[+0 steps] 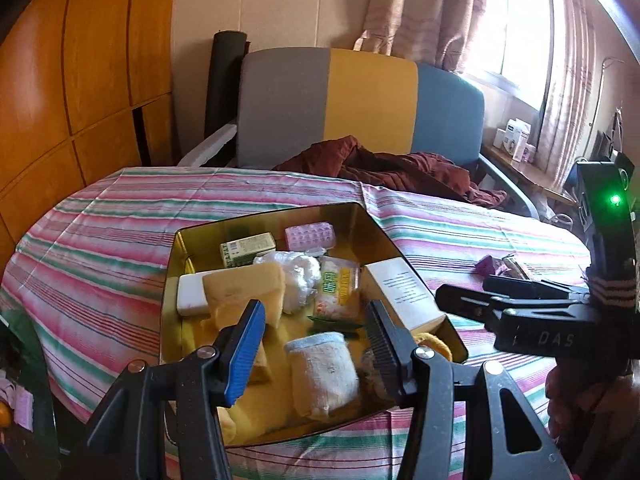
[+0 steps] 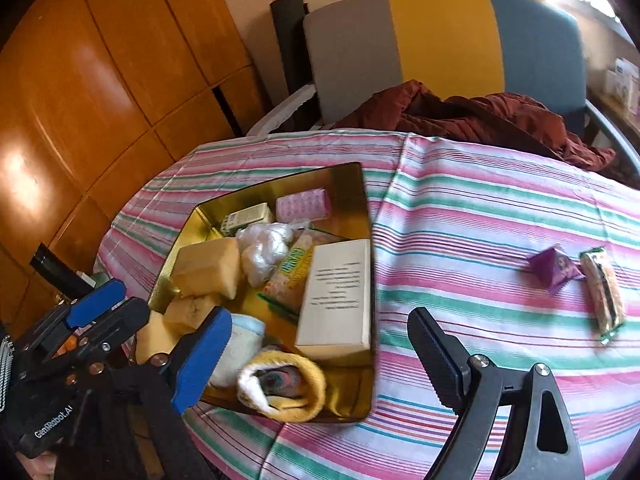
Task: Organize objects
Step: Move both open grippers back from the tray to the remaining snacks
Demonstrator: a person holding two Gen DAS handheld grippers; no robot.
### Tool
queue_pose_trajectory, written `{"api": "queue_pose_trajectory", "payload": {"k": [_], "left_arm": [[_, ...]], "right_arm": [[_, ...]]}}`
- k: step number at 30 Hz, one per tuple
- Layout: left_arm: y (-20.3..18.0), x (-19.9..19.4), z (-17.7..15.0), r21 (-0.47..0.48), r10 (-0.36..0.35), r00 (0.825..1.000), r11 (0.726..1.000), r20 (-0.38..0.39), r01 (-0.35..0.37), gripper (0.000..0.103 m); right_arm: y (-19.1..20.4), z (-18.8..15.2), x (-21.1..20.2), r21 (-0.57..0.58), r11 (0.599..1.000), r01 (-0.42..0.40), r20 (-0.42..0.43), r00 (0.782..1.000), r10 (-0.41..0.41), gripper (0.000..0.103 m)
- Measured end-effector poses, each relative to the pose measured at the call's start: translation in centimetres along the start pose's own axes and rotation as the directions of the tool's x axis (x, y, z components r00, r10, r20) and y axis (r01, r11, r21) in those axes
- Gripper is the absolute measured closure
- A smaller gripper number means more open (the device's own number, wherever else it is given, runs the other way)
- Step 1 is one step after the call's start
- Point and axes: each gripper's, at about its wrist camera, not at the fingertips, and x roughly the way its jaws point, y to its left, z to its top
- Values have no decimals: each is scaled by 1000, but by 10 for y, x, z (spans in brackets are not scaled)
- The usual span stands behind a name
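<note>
step: gather loose snacks | gold tin (image 2: 362, 196) near table's left edge, nearly full | purple packet (image 2: 554, 268) and snack bar (image 2: 604, 296) on cloth well right of tin | left gripper (image 1: 316, 344) part-open, empty, above tin | right gripper (image 2: 320, 344) wide, empty | risk: overfilled tin spills, white box (image 2: 340, 292) leaning on rim

Bright window (image 1: 508, 28) glare, warm daylight, fisheye-bent edges.

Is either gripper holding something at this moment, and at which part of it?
Nothing is held. The left gripper and the right gripper both stand open and empty above the gold tin.
</note>
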Motion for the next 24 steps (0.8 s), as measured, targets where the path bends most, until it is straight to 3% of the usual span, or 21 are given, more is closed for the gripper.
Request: {"api": "queue_pose_trajectory", "payload": {"k": [15, 24], "left_arm": [[-42, -2, 4, 98, -63, 998, 993, -13, 64, 50], [-77, 3, 10, 181, -123, 992, 975, -31, 127, 50]], "right_arm": [[-95, -24, -31, 169, 976, 135, -24, 991, -133, 9], [-153, -34, -48, 233, 941, 243, -58, 970, -237, 6]]}}
